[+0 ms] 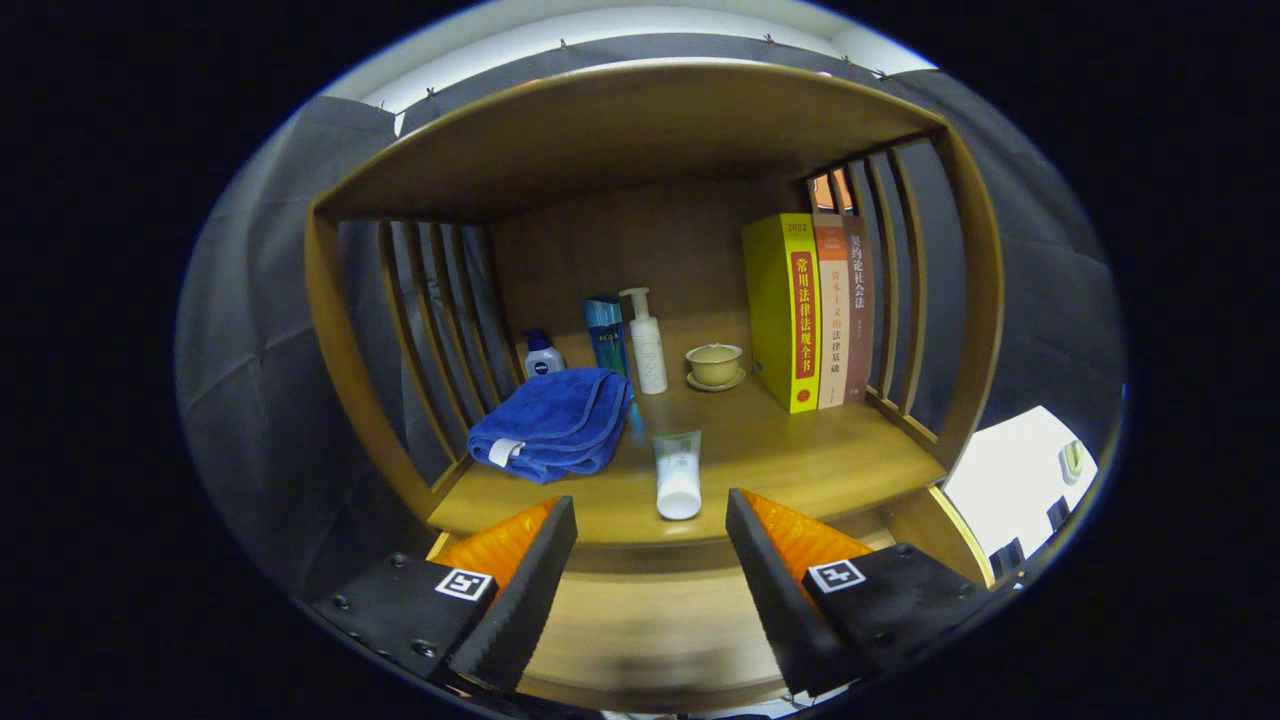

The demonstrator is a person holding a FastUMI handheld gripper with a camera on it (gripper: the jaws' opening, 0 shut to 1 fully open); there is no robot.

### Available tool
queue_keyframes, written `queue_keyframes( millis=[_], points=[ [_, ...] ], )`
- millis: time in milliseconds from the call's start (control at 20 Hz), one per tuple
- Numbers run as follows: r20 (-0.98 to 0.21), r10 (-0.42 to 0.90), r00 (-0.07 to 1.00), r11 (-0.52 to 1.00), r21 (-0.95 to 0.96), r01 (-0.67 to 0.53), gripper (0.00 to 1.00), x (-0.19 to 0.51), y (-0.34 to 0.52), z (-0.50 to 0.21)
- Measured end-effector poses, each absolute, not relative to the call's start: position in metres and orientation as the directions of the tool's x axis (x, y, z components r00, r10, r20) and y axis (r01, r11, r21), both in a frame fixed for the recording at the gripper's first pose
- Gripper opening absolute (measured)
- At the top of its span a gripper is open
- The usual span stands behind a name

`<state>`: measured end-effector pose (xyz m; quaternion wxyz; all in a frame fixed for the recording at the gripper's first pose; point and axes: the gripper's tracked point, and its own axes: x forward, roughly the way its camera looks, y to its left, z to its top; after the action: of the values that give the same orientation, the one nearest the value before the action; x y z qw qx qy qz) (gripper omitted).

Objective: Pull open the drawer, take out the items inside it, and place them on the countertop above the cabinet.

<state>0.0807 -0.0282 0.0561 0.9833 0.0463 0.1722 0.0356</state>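
Tube (679, 473) is lying on countertop (800, 450) just ahead of gripper (650, 545), whose fingers are standing open and empty; backing out carelessly risks knocking it off.

Claw (650, 530) in gripper view, pointing forward and level. Two fingers (525, 580) spread wide apart, jaws standing open, broad gap between tips. Nothing clamped between them, neither finger pressing on anything. Inner faces ribbed, angled toward each other, tips closer together than bases. Each finger carried on dark block fixed with screws, small square marker on top of each block. Left and right finger at same height, symmetrical about centre line. No hand or sleeve of person visible
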Motion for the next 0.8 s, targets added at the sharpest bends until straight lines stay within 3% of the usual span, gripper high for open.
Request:
queue_keyframes(
  millis=[800],
  points=[
    [-0.354,0.044,0.934,0.997,0.079,-0.017,0.99,-0.055,-0.035,-0.042]
  ],
)
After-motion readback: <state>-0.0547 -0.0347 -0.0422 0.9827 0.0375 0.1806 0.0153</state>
